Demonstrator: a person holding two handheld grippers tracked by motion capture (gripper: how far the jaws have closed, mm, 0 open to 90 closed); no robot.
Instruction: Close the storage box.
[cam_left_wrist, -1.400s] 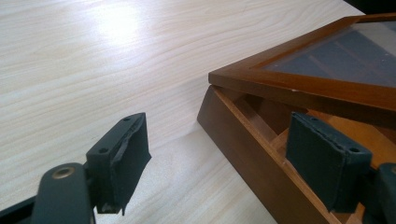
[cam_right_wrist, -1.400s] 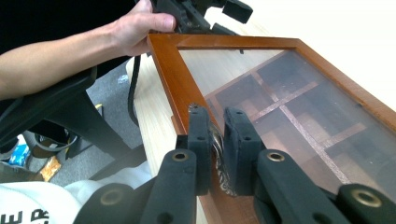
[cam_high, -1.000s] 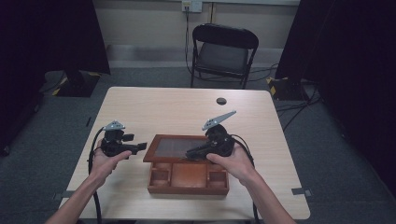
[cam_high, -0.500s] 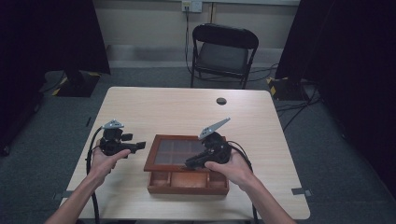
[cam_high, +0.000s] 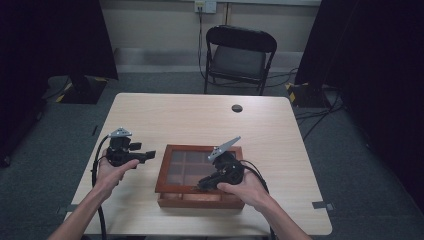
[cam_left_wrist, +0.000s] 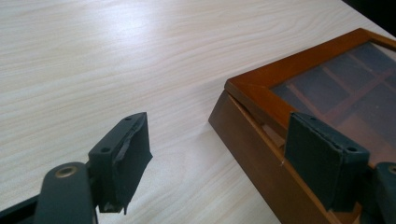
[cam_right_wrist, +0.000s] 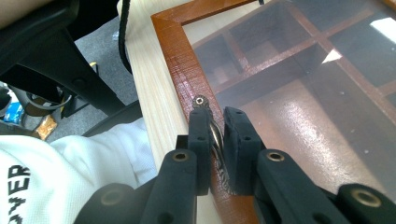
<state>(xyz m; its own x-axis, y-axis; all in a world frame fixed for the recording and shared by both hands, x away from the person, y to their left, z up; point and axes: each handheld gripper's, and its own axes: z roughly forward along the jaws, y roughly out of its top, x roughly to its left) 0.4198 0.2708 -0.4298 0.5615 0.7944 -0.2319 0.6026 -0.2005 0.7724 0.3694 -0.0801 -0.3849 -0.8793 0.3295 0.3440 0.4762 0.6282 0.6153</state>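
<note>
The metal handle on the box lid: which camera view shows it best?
The right gripper view: the handle sits close up, pinched between the right tongs on the lid frame. In the high view the right tongs cover it. The left gripper view gives the box's corner.

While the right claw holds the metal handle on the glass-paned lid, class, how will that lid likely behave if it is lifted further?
The lid probably swings stiffly as one piece: its wooden frame looks rigid. Its pane looks like glass, so it is likely fragile if dropped. The right claw pinches a thin, smooth metal handle, which might slip.
</note>
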